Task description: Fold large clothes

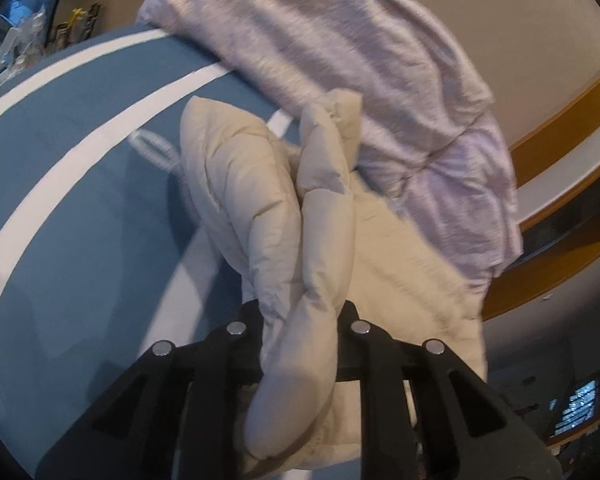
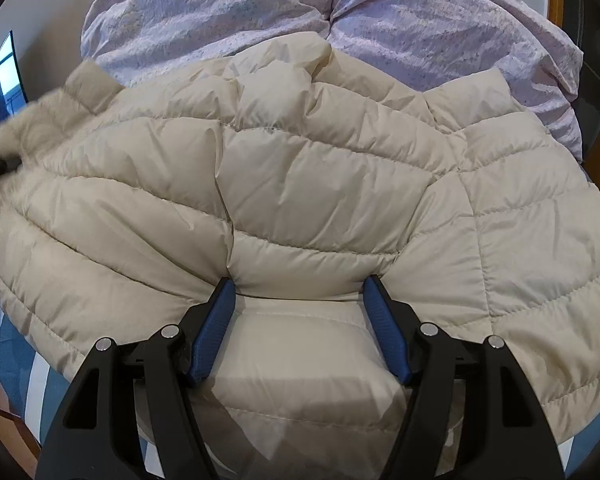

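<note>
A cream quilted puffer jacket (image 2: 320, 184) lies spread across a bed. In the left wrist view a bunched sleeve of the jacket (image 1: 260, 184) rises off the sheet, and my left gripper (image 1: 300, 312) is shut on it, its pads hidden by the cloth. My right gripper (image 2: 302, 284) stands open over the jacket's near hem. Its blue pads (image 2: 216, 332) show bare, and its tips press into the padding on either side of one puffed panel. At the far left of the right wrist view, a dark tip of the left gripper (image 2: 0, 166) holds the blurred sleeve end.
A lilac crumpled duvet (image 2: 420, 20) lies heaped behind the jacket (image 1: 340, 40). The bed's blue sheet with white stripes (image 1: 80, 160) extends to the left. A wooden bed frame (image 1: 560, 132) curves on the right. Clutter (image 1: 28, 36) stands past the bed's far left corner.
</note>
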Demonstrator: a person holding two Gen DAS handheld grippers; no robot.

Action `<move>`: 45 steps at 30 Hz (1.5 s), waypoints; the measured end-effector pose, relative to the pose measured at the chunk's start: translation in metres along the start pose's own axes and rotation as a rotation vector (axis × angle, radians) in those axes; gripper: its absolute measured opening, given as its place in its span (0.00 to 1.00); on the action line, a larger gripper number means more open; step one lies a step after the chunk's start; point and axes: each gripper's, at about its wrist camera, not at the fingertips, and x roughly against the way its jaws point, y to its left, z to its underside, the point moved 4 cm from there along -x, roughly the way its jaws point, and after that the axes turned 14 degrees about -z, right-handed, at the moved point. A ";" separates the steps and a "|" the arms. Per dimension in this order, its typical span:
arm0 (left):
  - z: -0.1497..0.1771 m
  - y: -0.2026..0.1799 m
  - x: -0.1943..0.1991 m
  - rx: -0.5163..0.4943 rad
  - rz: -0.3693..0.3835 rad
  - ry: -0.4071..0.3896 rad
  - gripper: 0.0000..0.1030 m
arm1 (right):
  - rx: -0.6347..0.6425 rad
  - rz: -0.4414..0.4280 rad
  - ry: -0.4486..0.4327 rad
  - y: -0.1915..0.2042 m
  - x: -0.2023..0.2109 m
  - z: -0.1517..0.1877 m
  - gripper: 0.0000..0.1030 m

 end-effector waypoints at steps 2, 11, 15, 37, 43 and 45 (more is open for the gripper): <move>-0.004 -0.015 0.012 -0.001 0.051 -0.017 0.17 | -0.001 -0.004 0.001 0.000 0.000 0.000 0.66; 0.013 -0.114 0.048 -0.111 0.257 -0.029 0.16 | -0.006 -0.004 0.002 -0.001 -0.002 0.000 0.66; 0.032 -0.159 0.042 -0.159 0.324 0.013 0.16 | -0.015 -0.006 0.002 -0.002 -0.002 0.000 0.66; 0.075 -0.244 -0.042 -0.198 0.366 0.182 0.17 | -0.084 -0.112 -0.034 -0.025 0.003 -0.003 0.66; 0.090 -0.255 -0.065 -0.198 0.358 0.220 0.17 | -0.088 -0.136 -0.049 -0.030 0.008 -0.003 0.66; 0.092 -0.256 -0.070 -0.198 0.356 0.233 0.17 | -0.091 -0.145 -0.055 -0.033 0.011 -0.002 0.66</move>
